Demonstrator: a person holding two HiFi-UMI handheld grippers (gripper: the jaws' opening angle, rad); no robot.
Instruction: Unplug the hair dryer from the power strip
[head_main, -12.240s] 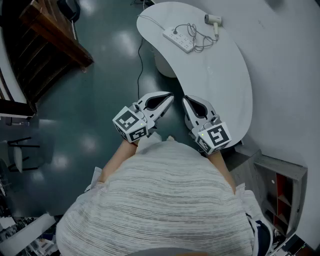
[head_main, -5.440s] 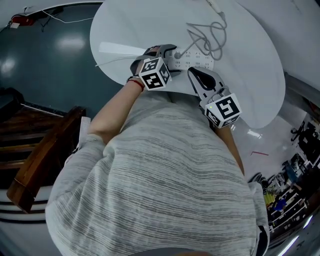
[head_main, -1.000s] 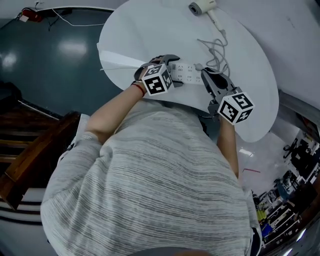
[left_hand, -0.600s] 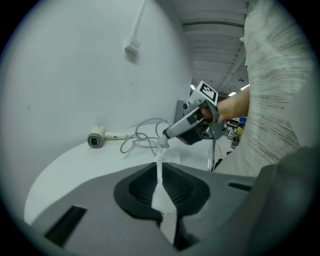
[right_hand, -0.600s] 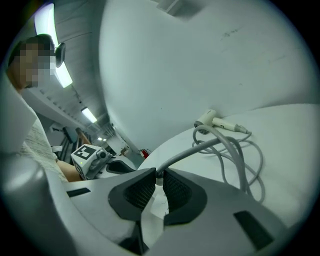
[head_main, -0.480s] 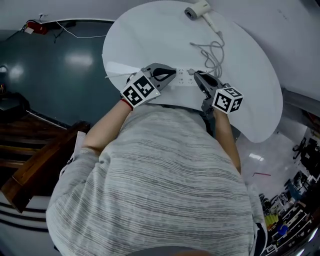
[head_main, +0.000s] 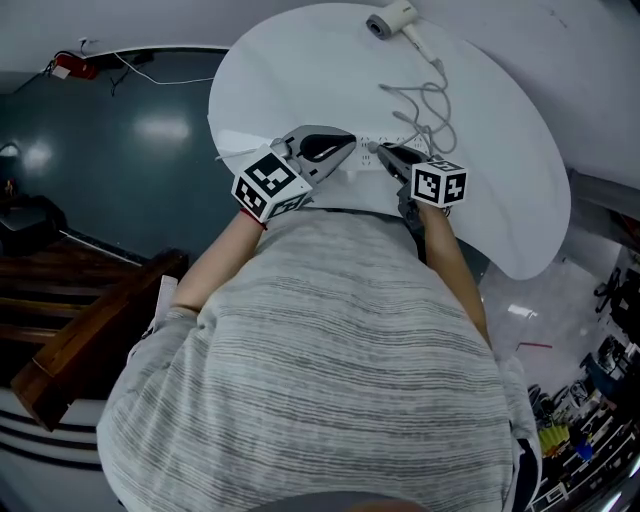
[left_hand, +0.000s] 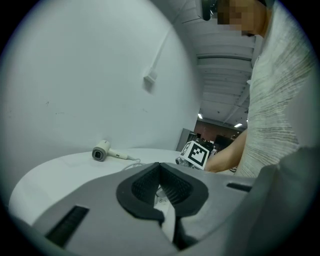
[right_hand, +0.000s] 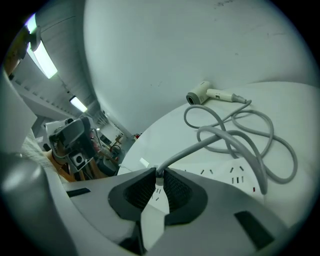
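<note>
A white hair dryer (head_main: 390, 18) lies at the far edge of the white table (head_main: 500, 150), and its grey cable (head_main: 428, 105) loops back to the white power strip (head_main: 366, 152). My right gripper (head_main: 384, 157) is low over the strip and shut on the dryer's plug (right_hand: 159, 186); the cable (right_hand: 235, 145) leaves from its tips. The jaws hide the plug's pins. My left gripper (head_main: 345, 148) hovers above the strip's left end, shut with nothing held. In the left gripper view the closed tips (left_hand: 160, 165) point across the table at the dryer (left_hand: 101, 151).
The strip's own white cord (head_main: 235, 140) runs off the table's left edge. Below lies dark floor with a red object (head_main: 62, 68) and wooden steps (head_main: 80, 340). A cluttered shelf (head_main: 600, 400) stands at the right. A white wall rises behind the table (left_hand: 75, 75).
My left gripper let go of the power strip, closed its jaws and rose off the table. My right gripper came down toward the strip with the plug in its jaws.
</note>
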